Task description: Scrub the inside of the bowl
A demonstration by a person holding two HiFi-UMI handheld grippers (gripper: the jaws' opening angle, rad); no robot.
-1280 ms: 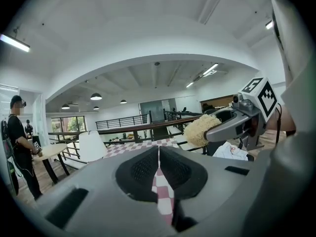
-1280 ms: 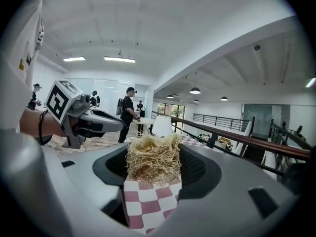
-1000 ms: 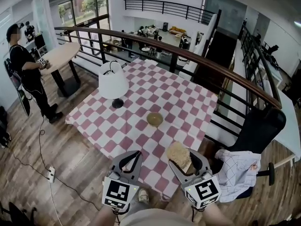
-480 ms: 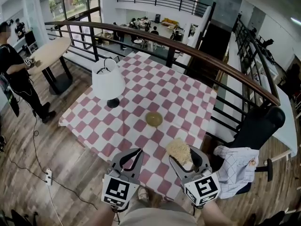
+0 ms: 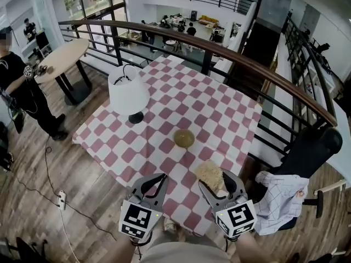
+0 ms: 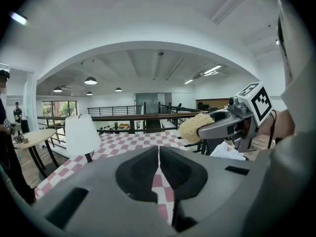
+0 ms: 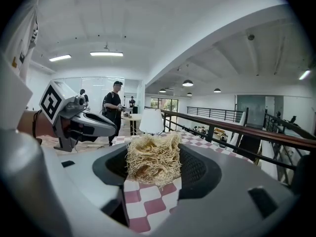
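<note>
Pink-and-white checked table (image 5: 219, 109): small round tan bowl (image 5: 184, 138) mid-table, ahead between closed, empty left gripper (image 5: 158, 178) and right gripper (image 5: 215, 178) clamping straw-coloured fibrous scrubber (image 5: 208, 171) at near edge.

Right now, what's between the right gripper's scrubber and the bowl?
Nothing but bare checkered tablecloth between the scrubber in the right gripper and the bowl; the head view shows it.

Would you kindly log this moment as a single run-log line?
left gripper: shut, empty | right gripper: shut on scrubber | bowl: on checkered table, apart from both grippers
</note>
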